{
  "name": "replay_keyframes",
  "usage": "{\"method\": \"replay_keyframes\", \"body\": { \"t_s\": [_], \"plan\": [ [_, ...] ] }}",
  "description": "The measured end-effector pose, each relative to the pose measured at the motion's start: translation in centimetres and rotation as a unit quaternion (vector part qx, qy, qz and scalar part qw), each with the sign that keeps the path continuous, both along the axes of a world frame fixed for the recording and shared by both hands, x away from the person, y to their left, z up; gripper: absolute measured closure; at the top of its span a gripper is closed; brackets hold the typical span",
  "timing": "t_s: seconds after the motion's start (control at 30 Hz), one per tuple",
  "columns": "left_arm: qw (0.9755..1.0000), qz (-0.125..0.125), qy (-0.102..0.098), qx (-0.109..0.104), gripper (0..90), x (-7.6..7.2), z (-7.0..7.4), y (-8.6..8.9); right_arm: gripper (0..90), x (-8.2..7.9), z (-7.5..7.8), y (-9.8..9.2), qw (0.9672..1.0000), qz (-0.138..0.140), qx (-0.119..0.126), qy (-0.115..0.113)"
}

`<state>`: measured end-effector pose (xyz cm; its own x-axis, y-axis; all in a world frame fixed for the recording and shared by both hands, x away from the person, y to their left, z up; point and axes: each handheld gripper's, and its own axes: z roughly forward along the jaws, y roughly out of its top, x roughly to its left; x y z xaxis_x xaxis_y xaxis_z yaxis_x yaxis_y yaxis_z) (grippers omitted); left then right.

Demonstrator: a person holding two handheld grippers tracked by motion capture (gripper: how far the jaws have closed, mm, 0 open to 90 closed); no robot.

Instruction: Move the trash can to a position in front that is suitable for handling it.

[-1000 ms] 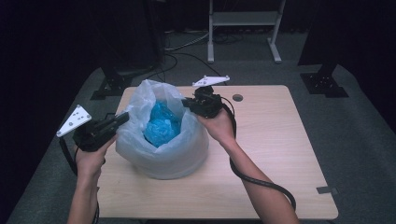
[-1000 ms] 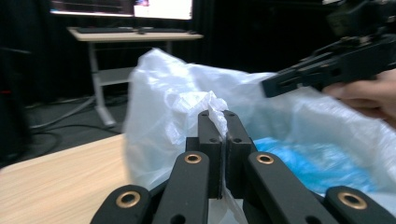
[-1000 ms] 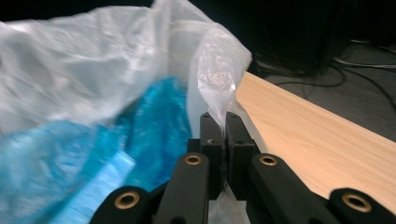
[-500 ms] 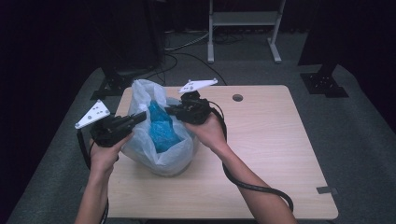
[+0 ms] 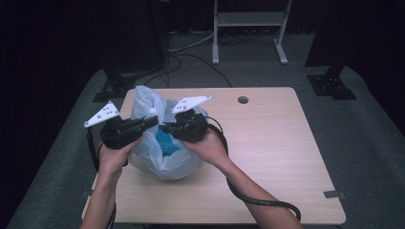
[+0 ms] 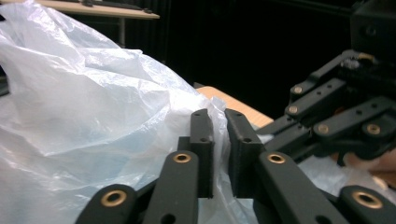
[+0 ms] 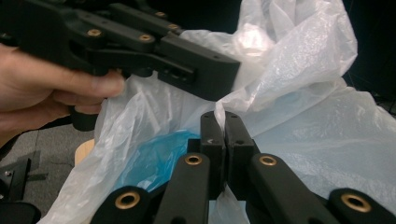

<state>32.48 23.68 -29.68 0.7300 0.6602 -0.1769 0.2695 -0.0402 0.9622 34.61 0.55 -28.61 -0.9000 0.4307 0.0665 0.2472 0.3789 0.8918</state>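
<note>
A translucent white plastic bag (image 5: 165,164) stands at the left of the wooden table (image 5: 282,143), with something blue (image 5: 166,141) inside it. Both grippers meet over its gathered mouth. My right gripper (image 5: 165,128) is shut on a pinch of the bag's rim; in the right gripper view (image 7: 225,122) film rises from between the closed jaws. My left gripper (image 5: 153,121) has just been opening its jaws. In the left gripper view (image 6: 219,128) a narrow gap shows between them, with the bag's film (image 6: 93,116) lying in it. The right gripper (image 6: 336,116) is close by.
A round cable hole (image 5: 243,99) sits in the table's far edge. The table's right half is bare wood. Black stand feet (image 5: 329,86) and a white metal frame (image 5: 248,28) stand on the grey floor behind. Each gripper's cable trails toward the near edge.
Both grippers have come together over the bag, from its left and right sides. The bag's mouth is drawn in and the bag looks narrower. The left jaws show a small gap.
</note>
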Motion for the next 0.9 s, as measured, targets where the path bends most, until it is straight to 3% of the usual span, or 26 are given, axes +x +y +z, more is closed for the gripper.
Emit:
{"method": "replay_keyframes", "body": {
  "t_s": [0.1, 0.17, 0.33, 0.63, 0.7, 0.73, 0.8, 0.83, 0.9],
  "plan": [
    [0.9995, -0.016, 0.023, -0.011, 74.9, 0.2, -0.1, -0.1, 88.3, -0.1, -0.1, 0.0, 1.0000, 0.005, 0.002, 0.000],
    [0.9995, -0.017, 0.025, -0.008, 72.9, 0.2, -0.1, -0.3, 88.3, -0.3, -0.2, 0.0, 0.9999, 0.013, 0.000, -0.002],
    [0.9988, -0.022, 0.037, -0.022, 66.7, 0.3, 0.1, -0.2, 88.2, -0.8, -0.5, 0.4, 0.9992, 0.038, -0.014, -0.003],
    [0.9976, -0.034, 0.059, 0.007, 58.9, 0.6, 0.0, -0.8, 87.6, -1.6, -0.6, 1.0, 0.9971, 0.071, -0.025, -0.011],
    [0.9978, -0.033, 0.055, 0.017, 67.0, 0.6, 0.0, -1.0, 87.6, -1.7, -0.6, 1.0, 0.9966, 0.078, -0.024, -0.010],
    [0.9977, -0.035, 0.053, 0.024, 67.0, 0.5, -0.1, -1.0, 87.6, -1.8, -0.6, 1.0, 0.9965, 0.079, -0.024, -0.010],
    [0.9974, -0.043, 0.047, 0.035, 76.4, 0.5, -0.1, -1.1, 87.6, -1.8, -0.6, 1.0, 0.9962, 0.083, -0.022, -0.010],
    [0.9971, -0.045, 0.044, 0.041, 85.6, 0.4, -0.1, -1.2, 86.9, -1.8, -0.6, 1.0, 0.9961, 0.085, -0.022, -0.008],
    [0.9975, -0.042, 0.029, 0.048, 88.6, 0.2, 0.0, -1.3, 84.9, -1.8, -0.7, 0.9, 0.9960, 0.086, -0.023, -0.007]
  ]
}}
